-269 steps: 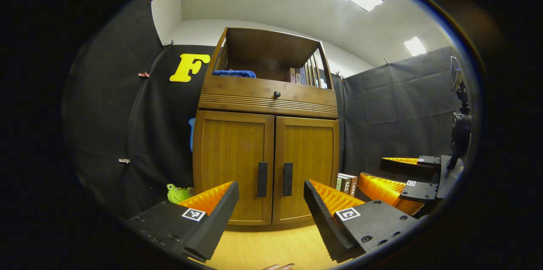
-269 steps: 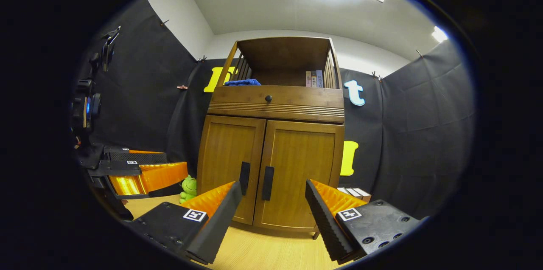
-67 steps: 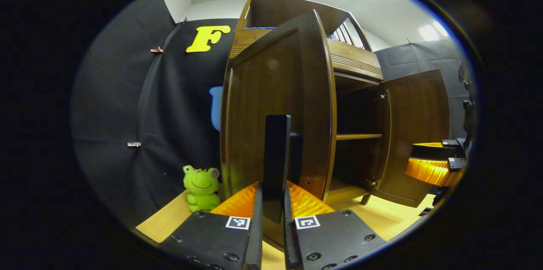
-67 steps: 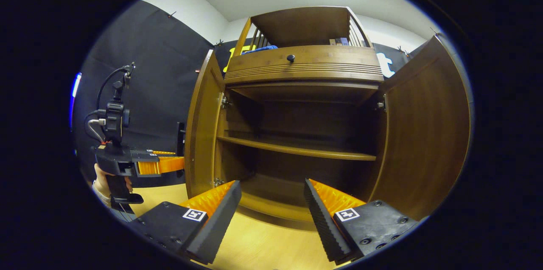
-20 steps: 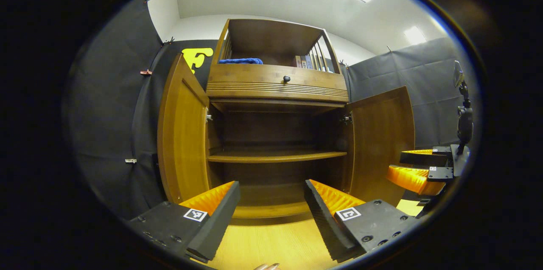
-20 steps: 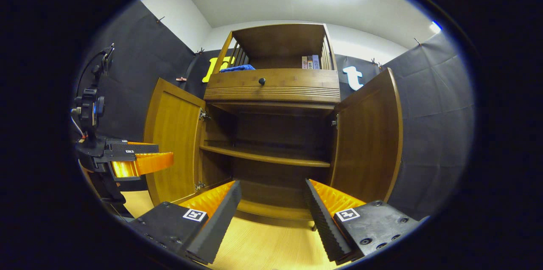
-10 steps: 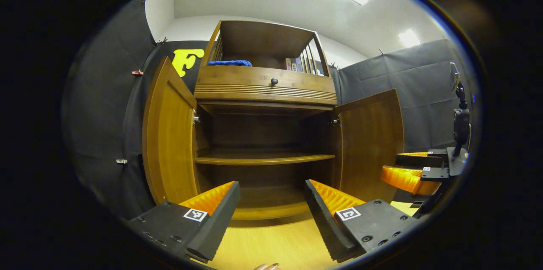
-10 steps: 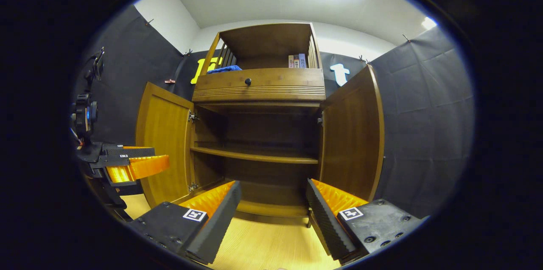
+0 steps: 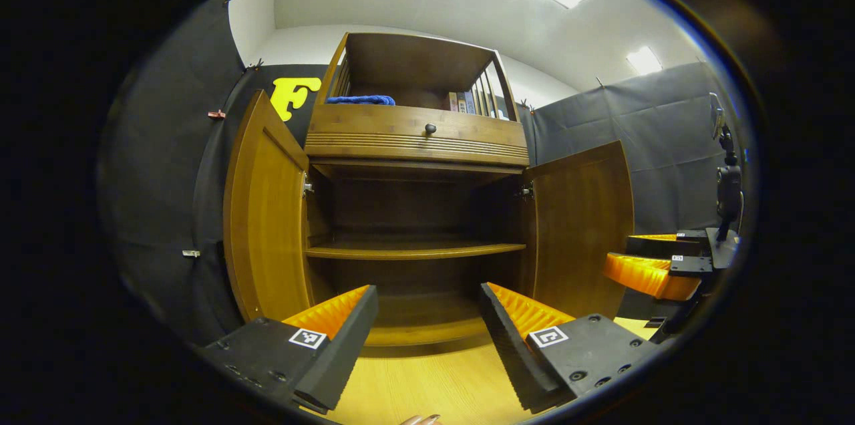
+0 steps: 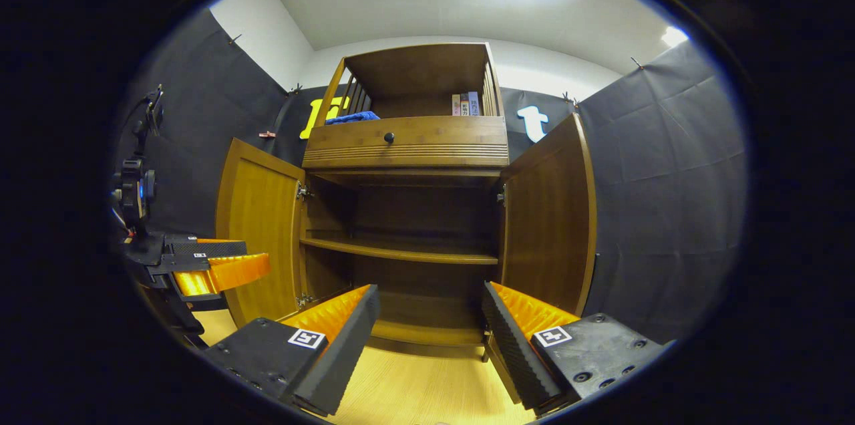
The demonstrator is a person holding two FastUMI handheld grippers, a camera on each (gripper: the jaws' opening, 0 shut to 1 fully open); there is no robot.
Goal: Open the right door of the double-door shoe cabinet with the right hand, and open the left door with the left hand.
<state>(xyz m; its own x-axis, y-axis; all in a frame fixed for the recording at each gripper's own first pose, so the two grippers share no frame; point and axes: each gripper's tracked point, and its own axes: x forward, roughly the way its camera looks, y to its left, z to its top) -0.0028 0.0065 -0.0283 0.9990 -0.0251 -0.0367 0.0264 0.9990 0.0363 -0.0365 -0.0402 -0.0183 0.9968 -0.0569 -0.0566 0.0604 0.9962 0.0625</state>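
With both doors (image 9: 267, 211) (image 10: 548, 211) wide open and each tool (image 9: 427, 338) (image 10: 427, 341) released and empty, a careless swing could knock one door shut.

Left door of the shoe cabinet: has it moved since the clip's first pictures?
Yes. The left door has swung outward from the cabinet front, away from the drawer above, baring the inner shelf.

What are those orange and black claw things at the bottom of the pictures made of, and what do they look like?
Each is a handheld two-finger gripper. The left gripper and the right gripper share one design: black wedge-shaped fingers with ribbed black pads, ridged orange backs, screw-fastened black plates and small square black-and-white markers. Seen from the side, the left gripper carries a black camera mast with cables.
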